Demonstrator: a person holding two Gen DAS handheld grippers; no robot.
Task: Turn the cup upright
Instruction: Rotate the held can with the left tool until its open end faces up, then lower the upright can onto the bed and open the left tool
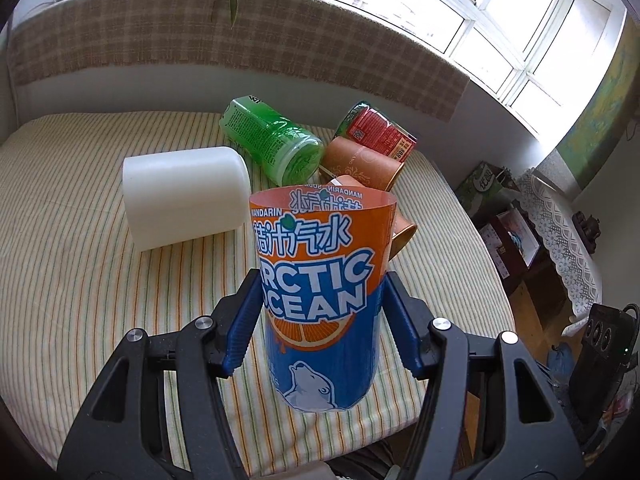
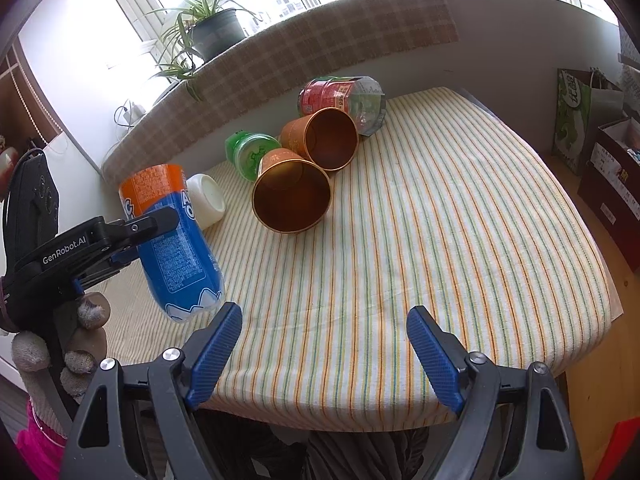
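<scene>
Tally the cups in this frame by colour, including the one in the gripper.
Orange-and-blue Arctic Ocean cup, held in the left gripper: 1
White cup: 1
Green cup: 1
Red cup: 1
Brown paper cups: 2
Total: 6

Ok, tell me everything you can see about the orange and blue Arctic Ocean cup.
The Arctic Ocean cup is a cut-off soda bottle in thin plastic, with an orange band on top, blue below, white lettering, an orange slice and a polar bear. Its open rim faces up and it leans slightly. The left gripper clamps its middle with both blue pads, holding it above the striped tablecloth near the front edge; nothing else touches it.
</scene>
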